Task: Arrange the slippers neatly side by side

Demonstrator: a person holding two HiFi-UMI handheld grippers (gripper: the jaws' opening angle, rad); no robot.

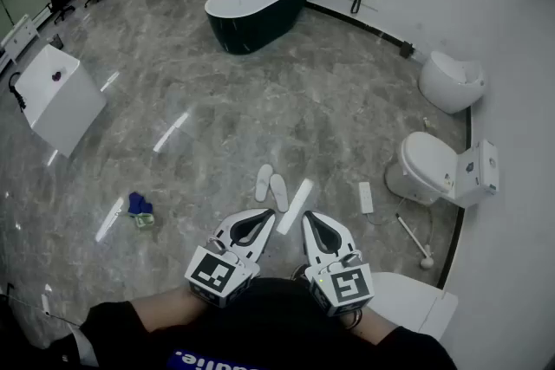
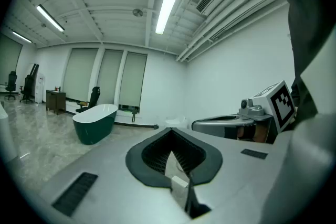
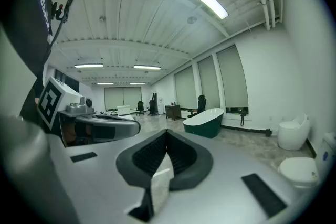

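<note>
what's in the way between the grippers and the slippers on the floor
Nothing solid that I can see. Bare floor lies between the left gripper, the right gripper and the slippers. Only a pale streak, flat on the floor just right of the slippers, possibly a light's reflection, lies near that path.

White slippers [image 1: 271, 186] on the floor, too small to show whether they touch. Nearby, a blue and green thing [image 1: 139, 210], too small to identify. Person's dark shirt [image 1: 260, 325] cut off at the bottom edge. A white fixture [image 1: 416, 297] partly hidden behind the right gripper [image 1: 312, 219]
</note>
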